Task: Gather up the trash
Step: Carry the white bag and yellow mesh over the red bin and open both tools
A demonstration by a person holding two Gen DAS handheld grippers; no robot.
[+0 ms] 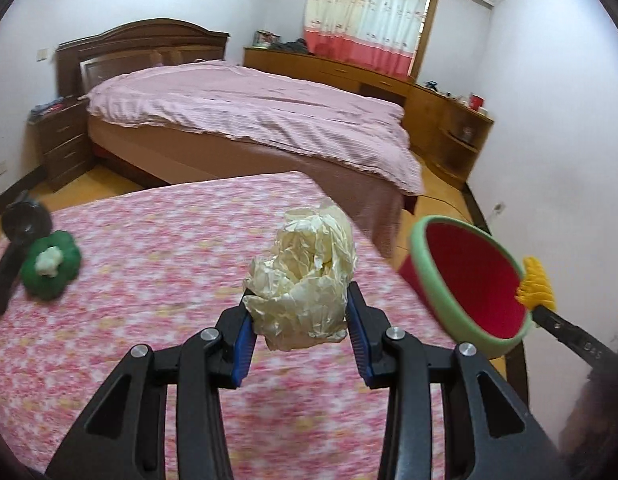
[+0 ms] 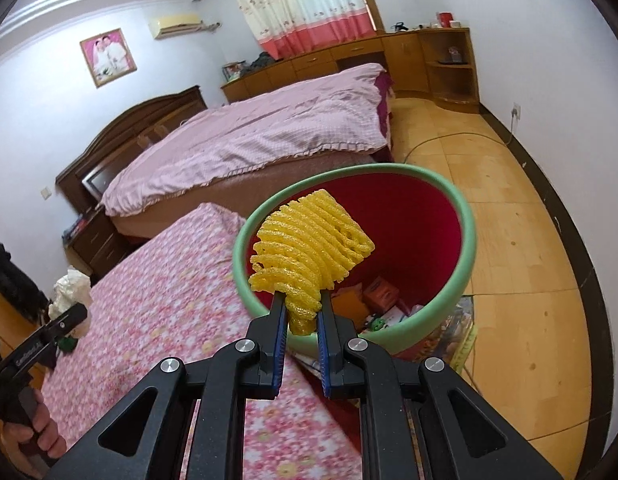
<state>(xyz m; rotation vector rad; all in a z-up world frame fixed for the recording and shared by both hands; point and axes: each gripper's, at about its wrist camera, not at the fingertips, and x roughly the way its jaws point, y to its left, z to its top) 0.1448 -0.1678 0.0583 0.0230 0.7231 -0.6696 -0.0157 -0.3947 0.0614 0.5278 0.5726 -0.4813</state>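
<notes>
A: Which hand is nearer the round red bin with the green rim [image 2: 467, 240]?

B: The right gripper [image 2: 302, 322]; its jaws pinch a yellow foam net sleeve [image 2: 309, 252], ribbed and springy, right over the bin's mouth.

A: And the left gripper [image 1: 299, 322]?

B: Clamped on a crumpled cream paper ball [image 1: 305, 280] above the pink floral table [image 1: 149, 240], the bin off to its right.
</notes>
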